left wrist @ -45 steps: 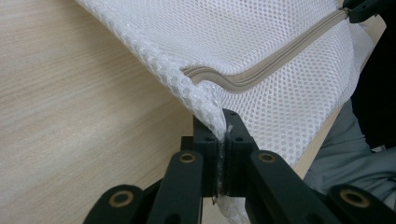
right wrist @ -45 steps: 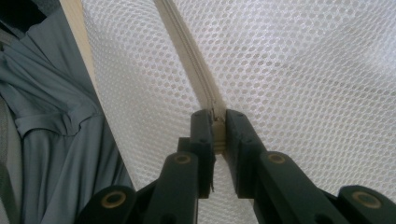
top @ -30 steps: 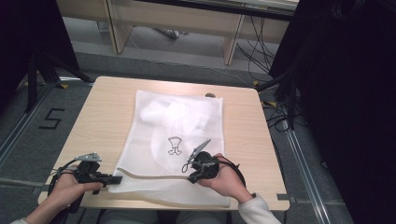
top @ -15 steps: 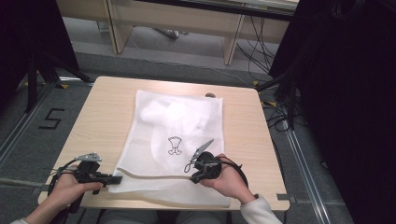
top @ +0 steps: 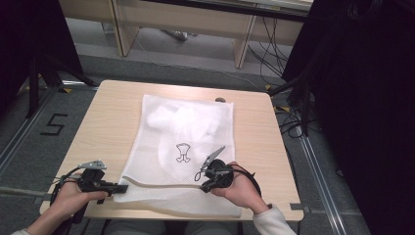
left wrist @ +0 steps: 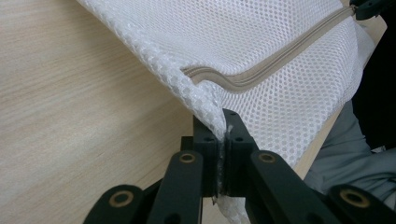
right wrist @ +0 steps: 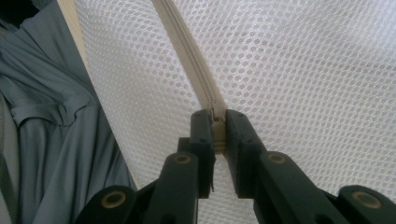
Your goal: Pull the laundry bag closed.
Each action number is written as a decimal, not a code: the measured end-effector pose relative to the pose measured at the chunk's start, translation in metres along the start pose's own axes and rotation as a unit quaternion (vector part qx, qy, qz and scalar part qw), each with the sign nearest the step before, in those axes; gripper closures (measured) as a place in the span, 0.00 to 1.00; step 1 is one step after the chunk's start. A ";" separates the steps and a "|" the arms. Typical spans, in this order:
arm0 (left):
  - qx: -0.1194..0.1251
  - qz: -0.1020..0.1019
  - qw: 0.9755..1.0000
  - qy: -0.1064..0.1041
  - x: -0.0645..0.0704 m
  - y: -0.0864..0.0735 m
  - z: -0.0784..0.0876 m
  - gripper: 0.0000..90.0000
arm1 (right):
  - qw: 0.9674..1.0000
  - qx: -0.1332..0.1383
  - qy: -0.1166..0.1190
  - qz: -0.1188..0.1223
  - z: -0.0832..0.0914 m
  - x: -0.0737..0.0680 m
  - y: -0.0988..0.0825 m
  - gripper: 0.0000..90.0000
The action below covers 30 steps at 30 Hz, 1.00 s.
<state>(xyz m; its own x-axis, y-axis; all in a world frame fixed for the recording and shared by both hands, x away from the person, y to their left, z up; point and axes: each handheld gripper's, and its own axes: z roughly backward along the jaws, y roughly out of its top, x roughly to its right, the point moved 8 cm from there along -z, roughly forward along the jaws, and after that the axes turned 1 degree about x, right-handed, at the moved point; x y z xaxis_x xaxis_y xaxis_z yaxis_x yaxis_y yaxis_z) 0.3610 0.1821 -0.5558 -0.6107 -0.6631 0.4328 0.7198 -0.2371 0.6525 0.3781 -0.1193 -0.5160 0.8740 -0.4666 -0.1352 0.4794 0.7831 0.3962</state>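
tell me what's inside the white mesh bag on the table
Through the mesh bag, a bunched white item shows in its far half, too blurred by the netting to identify. A small dark printed mark sits mid-bag. The near part looks flat.

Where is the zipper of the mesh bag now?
In the high view, the zipper runs along the mesh bag near the table's front edge, between the left gripper and right gripper.

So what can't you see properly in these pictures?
- What is inside the mesh bag: high view, the white netting blurs it to a pale lump.
- The zip puller: right gripper view, the right gripper is shut over the zip.
- The little dark drawing on the bag: high view, too small to tell.
- The bag's corner: left gripper view, pinched inside the left gripper.
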 end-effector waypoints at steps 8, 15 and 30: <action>-0.001 0.000 1.000 -0.005 0.000 0.000 0.000 0.95 | 1.000 -0.001 0.002 0.002 0.001 0.001 -0.002 0.91; 0.011 0.005 1.000 -0.002 0.001 0.001 -0.001 0.95 | 1.000 -0.002 0.002 0.001 0.001 0.003 -0.004 0.91; 0.010 0.005 1.000 0.000 0.001 0.001 -0.001 0.95 | 1.000 -0.002 0.000 -0.010 0.003 0.005 -0.009 0.91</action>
<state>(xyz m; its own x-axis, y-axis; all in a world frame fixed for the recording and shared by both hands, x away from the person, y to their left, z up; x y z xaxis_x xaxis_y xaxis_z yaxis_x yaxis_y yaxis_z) 0.3615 0.1807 -0.5553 -0.6035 -0.6653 0.4395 0.7192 -0.2161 0.6603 0.3777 -0.1297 -0.5175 0.8641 -0.4825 -0.1433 0.4974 0.7746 0.3906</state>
